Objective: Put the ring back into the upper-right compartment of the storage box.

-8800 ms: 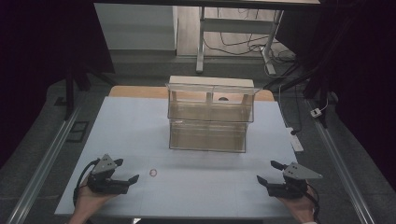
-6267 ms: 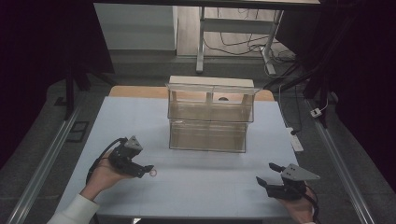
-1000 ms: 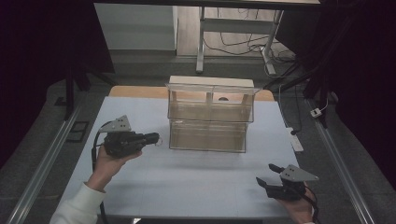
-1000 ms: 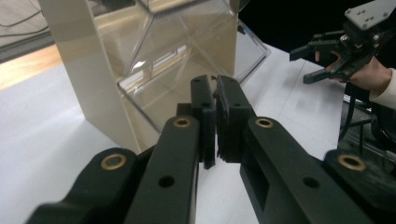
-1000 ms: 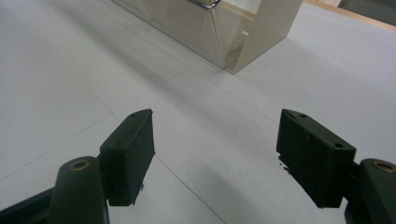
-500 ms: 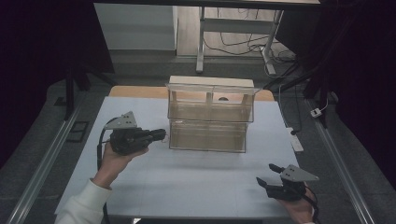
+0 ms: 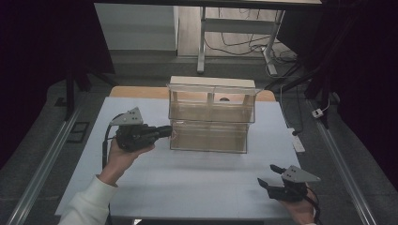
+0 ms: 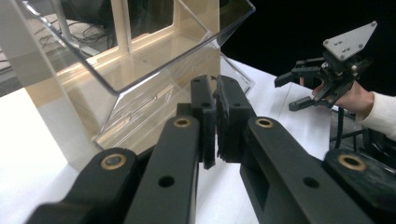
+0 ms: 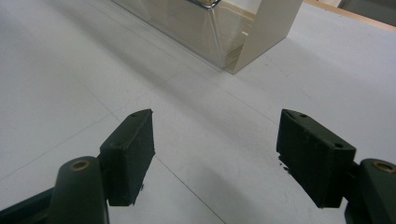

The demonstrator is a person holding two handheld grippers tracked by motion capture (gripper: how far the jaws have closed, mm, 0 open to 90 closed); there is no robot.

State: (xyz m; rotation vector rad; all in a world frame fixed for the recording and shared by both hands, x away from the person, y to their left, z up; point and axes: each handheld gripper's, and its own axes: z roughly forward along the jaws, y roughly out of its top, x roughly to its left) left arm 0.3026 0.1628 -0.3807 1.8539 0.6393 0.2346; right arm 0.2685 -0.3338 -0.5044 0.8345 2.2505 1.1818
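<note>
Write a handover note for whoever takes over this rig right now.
Left gripper: shut, held above the table with its tips at the left end of the clear stacked bins; a small pinkish item seems pinched at the tips, too small to identify.
Right gripper: open, empty, at the table's near right corner.
Done: the item is off the table and up beside the bins.
Left: probably drop it into one of the bins and release; which bin cannot be told.
</note>
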